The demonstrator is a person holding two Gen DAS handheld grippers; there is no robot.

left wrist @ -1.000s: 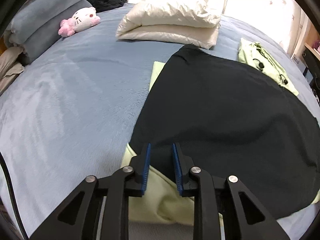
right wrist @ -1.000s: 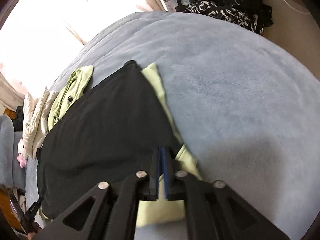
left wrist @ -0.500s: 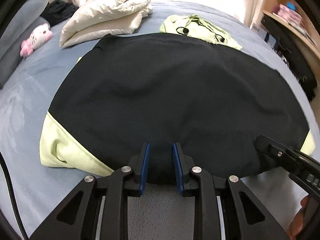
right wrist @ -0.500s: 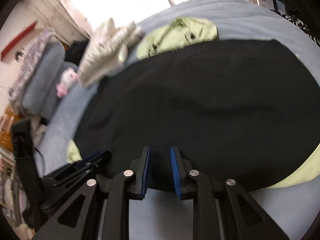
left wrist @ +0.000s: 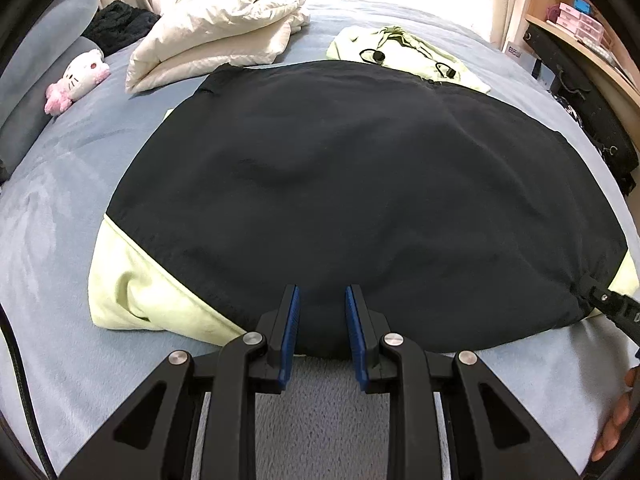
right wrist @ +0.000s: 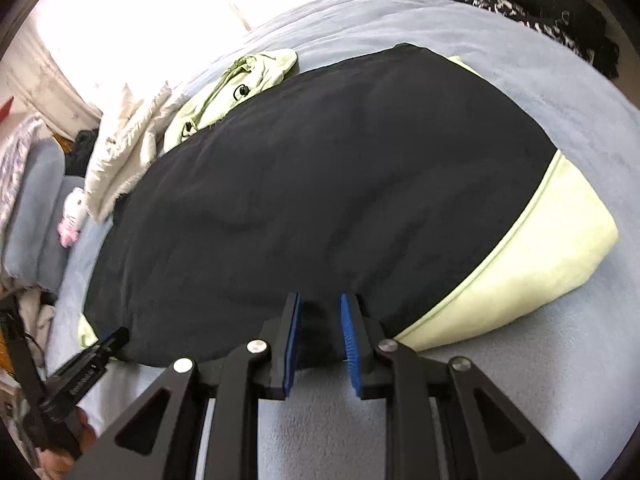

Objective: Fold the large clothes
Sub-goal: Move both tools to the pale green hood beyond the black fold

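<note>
Large black jacket with pale green panels [left wrist: 360, 184] spread flat on grey-blue bed cover [left wrist: 72, 208]. Left gripper [left wrist: 322, 320] and right gripper [right wrist: 320, 328] parted at near hem, nothing pinched. Risk: catching only the top layer, giving an uneven fold.

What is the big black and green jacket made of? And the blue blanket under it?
The jacket looks like thin, matte woven fabric, maybe nylon: smooth, with soft shallow wrinkles. The blanket looks like plush fleece: fuzzy, with brushed patches that catch the light.
</note>
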